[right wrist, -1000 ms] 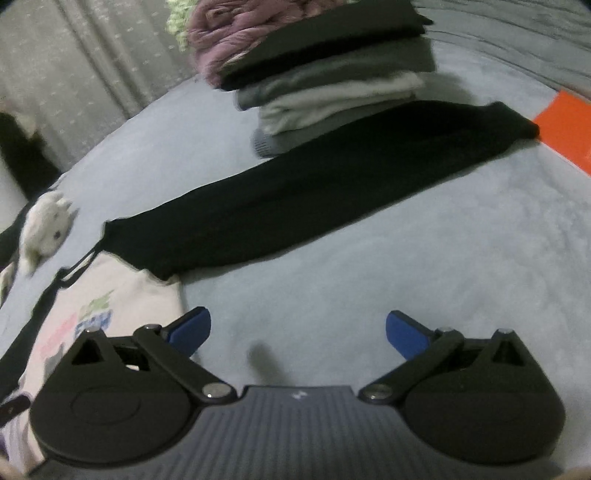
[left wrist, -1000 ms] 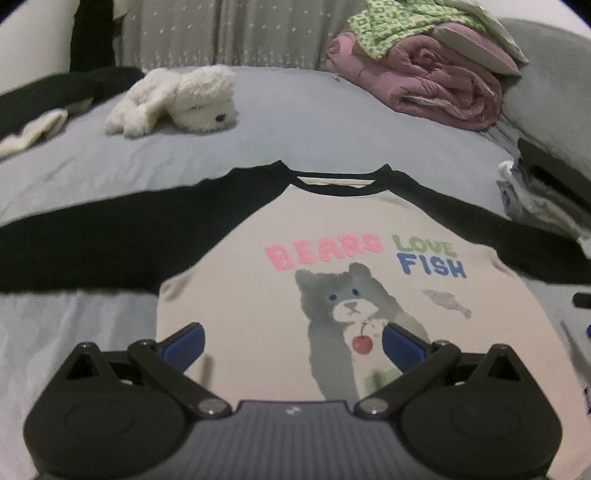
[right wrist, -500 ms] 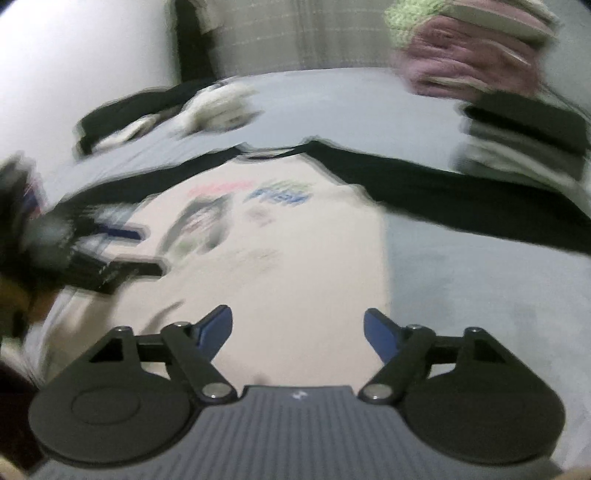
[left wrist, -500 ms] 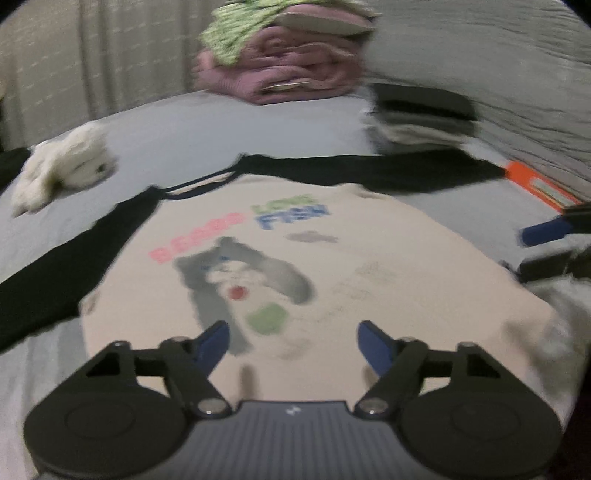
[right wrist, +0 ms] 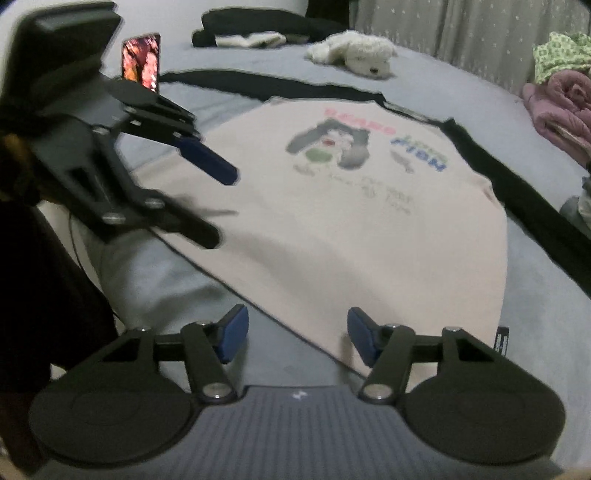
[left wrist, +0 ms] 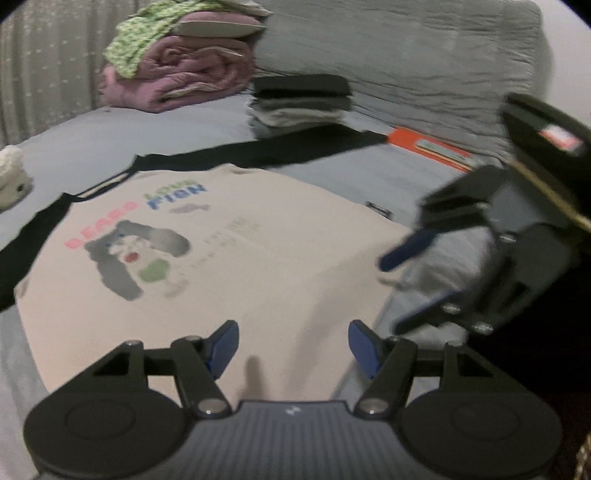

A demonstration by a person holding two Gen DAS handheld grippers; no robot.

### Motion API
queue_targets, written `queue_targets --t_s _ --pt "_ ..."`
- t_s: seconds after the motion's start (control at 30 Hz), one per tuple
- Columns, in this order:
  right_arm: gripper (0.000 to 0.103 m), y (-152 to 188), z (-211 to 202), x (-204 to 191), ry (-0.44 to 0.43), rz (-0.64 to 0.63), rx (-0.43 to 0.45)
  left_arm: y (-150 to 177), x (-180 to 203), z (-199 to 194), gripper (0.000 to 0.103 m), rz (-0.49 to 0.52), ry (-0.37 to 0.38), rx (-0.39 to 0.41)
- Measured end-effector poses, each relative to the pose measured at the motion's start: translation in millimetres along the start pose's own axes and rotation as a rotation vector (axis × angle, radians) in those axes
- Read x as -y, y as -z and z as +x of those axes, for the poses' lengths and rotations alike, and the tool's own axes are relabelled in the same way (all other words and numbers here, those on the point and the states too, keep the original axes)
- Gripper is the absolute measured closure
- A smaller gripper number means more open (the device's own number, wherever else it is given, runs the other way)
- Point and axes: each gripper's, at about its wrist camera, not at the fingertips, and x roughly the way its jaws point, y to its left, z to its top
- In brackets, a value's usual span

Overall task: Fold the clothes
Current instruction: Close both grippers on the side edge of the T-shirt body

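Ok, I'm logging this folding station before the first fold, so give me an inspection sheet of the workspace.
Surface: grey bed cover, soft.
Job's things: bear T-shirt flat, print up, black sleeves spread.
Clutter: folded stack, pink quilt, plush toy, orange item, phone.
Grippers: left tool and right tool have just been closing, nothing between them, at the hem.
Cables: nothing seen.
Surroundings: curtain.

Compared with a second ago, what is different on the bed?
Both hand-held grippers swung toward the shirt's bottom hem. The left hand-held gripper and right hand-held gripper have been closing their jaws, nothing gripped yet. The shirt, folded stack and plush toy lie unmoved.
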Motion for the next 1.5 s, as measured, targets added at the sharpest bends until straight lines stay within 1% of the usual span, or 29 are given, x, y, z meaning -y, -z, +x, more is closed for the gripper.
queue_targets --t_s 0.07,0.13,0.2,0.23,0.3,0.33,0.4,0.43,0.63,0.7,0.77,0.8,0.87,0.9,0.93,1.03,1.07,1.13,1.17,1.2,1.23,1.27,1.33,1.37,1.4,1.43,1.47,1.5 --pt "0.046 3.4 4.7 0.2 0.014 -0.009 -0.019 1.9 2.8 -0.4 0.035 0.01 0.024 -0.006" --pt "0.047 6.2 7.9 -0.3 0.026 -0.022 -0.033 3.3 5.2 0.0 0.035 0.02 0.049 -0.016" --pt "0.053 5.6 9.3 -0.9 0.03 -0.032 -0.032 4.2 7.3 1.7 0.034 0.031 0.069 -0.029" --pt "0.059 5.3 9.8 -1.4 0.033 -0.036 -0.031 4.7 8.6 2.9 0.034 0.038 0.074 -0.036" --pt "0.077 4.5 10.9 -0.7 0.037 -0.037 -0.029 5.5 11.1 5.5 0.034 0.05 0.08 -0.049" --pt "0.091 3.6 11.3 0.8 0.031 -0.028 -0.029 5.7 12.3 6.8 0.034 0.056 0.08 -0.056" --pt "0.097 0.7 10.1 4.3 0.025 -0.004 -0.026 6.2 13.9 9.7 0.034 0.065 0.08 -0.068" --pt "0.103 -0.9 9.0 5.8 0.026 0.006 -0.023 6.5 14.3 11.3 0.034 0.069 0.08 -0.074" --pt "0.103 -11.6 5.5 20.7 0.045 0.069 0.002 7.8 14.9 17.3 0.035 0.077 0.075 -0.1" --pt "0.102 -13.6 3.0 23.1 0.038 0.08 0.006 8.6 15.1 19.2 0.035 0.083 0.073 -0.109" --pt "0.088 -13.6 0.7 23.8 0.014 0.089 0.003 9.2 15.7 20.6 0.034 0.091 0.073 -0.116" --pt "0.083 -12.8 -0.3 23.3 0.001 0.089 -0.001 9.3 16.1 21.4 0.034 0.097 0.074 -0.119" --pt "0.047 -10.0 -1.2 18.7 -0.015 0.069 -0.007 9.5 16.0 21.9 0.032 0.105 0.077 -0.125" --pt "0.044 -8.1 -1.3 15.3 -0.024 0.049 -0.002 9.5 15.8 22.2 0.031 0.106 0.078 -0.128" --pt "0.044 -6.4 -0.8 11.2 -0.034 0.025 0.001 9.5 15.6 22.5 0.031 0.108 0.078 -0.131" --pt "0.045 -3.2 7.3 -0.1 -0.042 -0.045 -0.026 9.7 16.8 23.6 0.029 0.116 0.079 -0.136" --pt "0.05 -2.1 10.3 -3.8 -0.042 -0.068 -0.037 9.8 17.6 24.1 0.028 0.121 0.078 -0.138" --pt "0.056 0.3 15.3 -8.7 -0.039 -0.11 -0.045 10.4 19.4 25.2 0.027 0.133 0.074 -0.14" --pt "0.065 1.0 17.3 -9.9 -0.036 -0.126 -0.044 10.5 20.2 25.6 0.027 0.138 0.073 -0.14" --pt "0.073 0.2 18.4 -9.4 -0.03 -0.129 -0.043 10.5 20.6 25.8 0.027 0.141 0.069 -0.138" --pt "0.091 -1.3 19.4 -7.3 -0.016 -0.123 -0.045 10.1 20.6 25.8 0.027 0.139 0.069 -0.136" --pt "0.096 -2.9 19.9 -4.9 -0.007 -0.113 -0.046 9.6 20.4 25.8 0.029 0.136 0.068 -0.133" --pt "0.1 -6.7 18.3 1.9 -0.013 -0.076 -0.039 8.0 19.6 25.5 0.032 0.131 0.058 -0.121" --pt "0.1 -9.1 15.5 4.1 -0.012 -0.061 -0.027 7.4 19.3 25.0 0.034 0.129 0.054 -0.114" --pt "0.103 -11.8 12.0 5.8 -0.008 -0.05 -0.012 6.7 19.0 24.5 0.039 0.126 0.051 -0.107" --pt "0.103 -14.7 8.8 7.7 -0.003 -0.04 0.003 6.3 18.5 24.2 0.042 0.124 0.046 -0.101" --pt "0.102 -18.0 6.4 9.9 0.002 -0.03 0.016 5.3 17.2 24.5 0.053 0.117 0.038 -0.098" --pt "0.102 -21.3 4.9 11.7 0.008 -0.023 0.026 4.3 15.7 24.8 0.066 0.109 0.029 -0.096"
